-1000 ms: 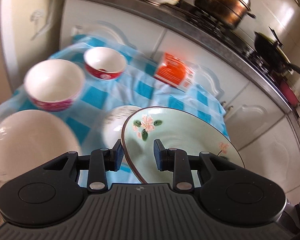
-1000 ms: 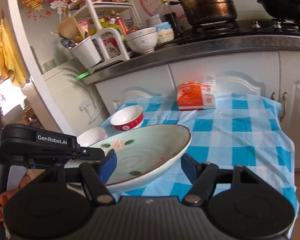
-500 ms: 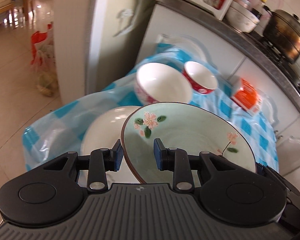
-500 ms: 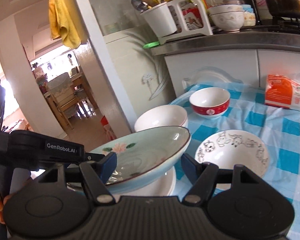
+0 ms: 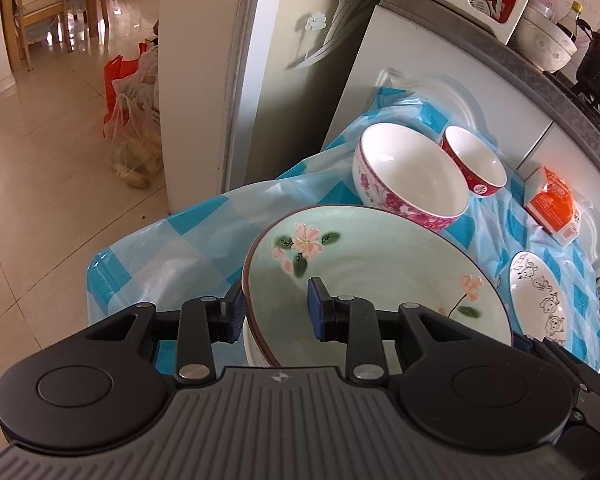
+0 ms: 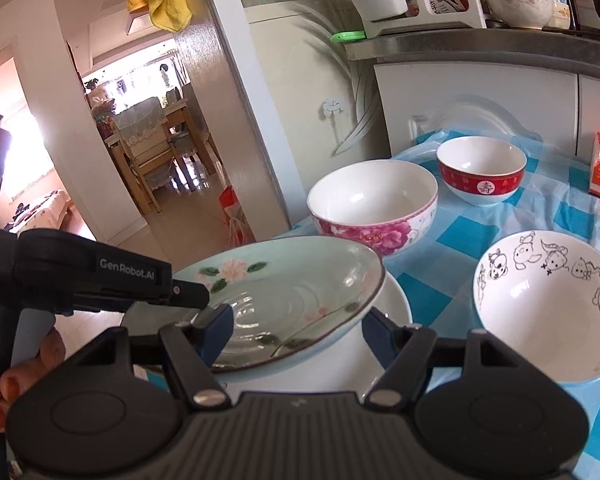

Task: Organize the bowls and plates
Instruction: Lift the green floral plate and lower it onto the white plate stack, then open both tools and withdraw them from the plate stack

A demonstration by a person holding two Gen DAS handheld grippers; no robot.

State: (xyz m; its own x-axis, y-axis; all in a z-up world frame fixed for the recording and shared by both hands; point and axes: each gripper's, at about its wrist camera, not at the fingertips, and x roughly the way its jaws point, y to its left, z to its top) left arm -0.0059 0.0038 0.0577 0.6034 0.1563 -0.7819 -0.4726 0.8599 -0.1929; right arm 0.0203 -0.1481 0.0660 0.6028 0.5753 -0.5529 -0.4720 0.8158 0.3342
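Green plate (image 5: pixel 374 280) was gripped at its rim between left gripper (image 5: pixel 276 312) jaws, and spanned by right gripper (image 6: pixel 298 330) jaws, over white plate (image 6: pixel 394 300) just beneath both.

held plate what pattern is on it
Pale green plate with pink flowers and a brown rim; clearest in the left wrist view.
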